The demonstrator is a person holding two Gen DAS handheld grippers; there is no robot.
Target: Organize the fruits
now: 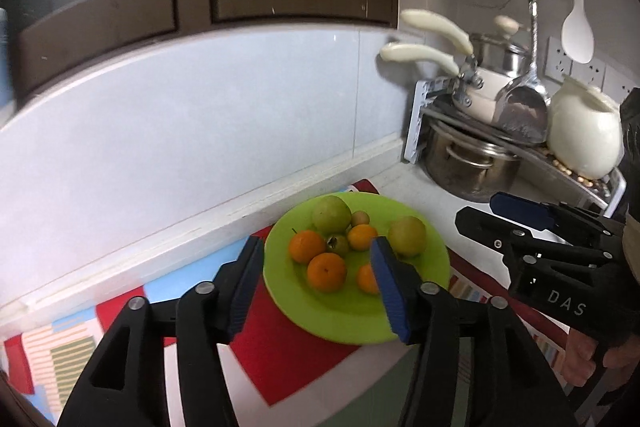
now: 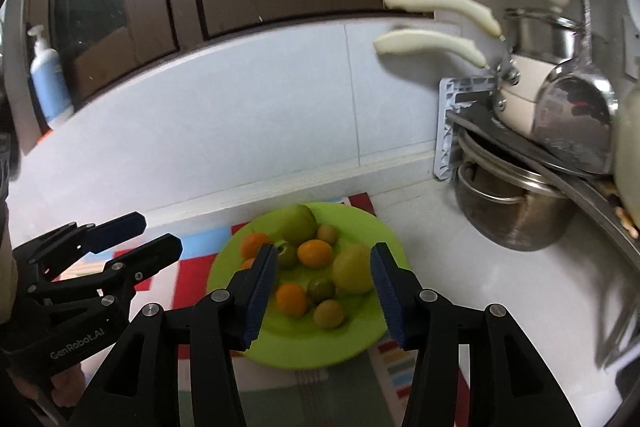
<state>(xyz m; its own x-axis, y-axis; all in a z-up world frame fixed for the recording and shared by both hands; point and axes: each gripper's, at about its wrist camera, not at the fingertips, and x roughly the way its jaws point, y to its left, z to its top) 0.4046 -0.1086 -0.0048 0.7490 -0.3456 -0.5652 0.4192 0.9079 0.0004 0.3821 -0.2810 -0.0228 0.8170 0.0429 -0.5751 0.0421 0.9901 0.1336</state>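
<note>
Presently both the left gripper (image 1: 316,277) and right gripper (image 2: 324,281) stand part-open, empty, above the fruit-laden green plate (image 1: 340,323) near the counter's back edge.

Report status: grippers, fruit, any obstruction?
Left gripper open, empty. Right gripper open, empty. Fruit all on green plate. Nothing blocking.

The left tool's (image 1: 316,281) finger hides part of one orange (image 1: 367,279). The white jug (image 2: 628,155) is cut off at the right wrist view's edge.

Left gripper (image 1: 316,283) and right gripper (image 2: 324,287) both empty, jaws parted, angled downward.
</note>
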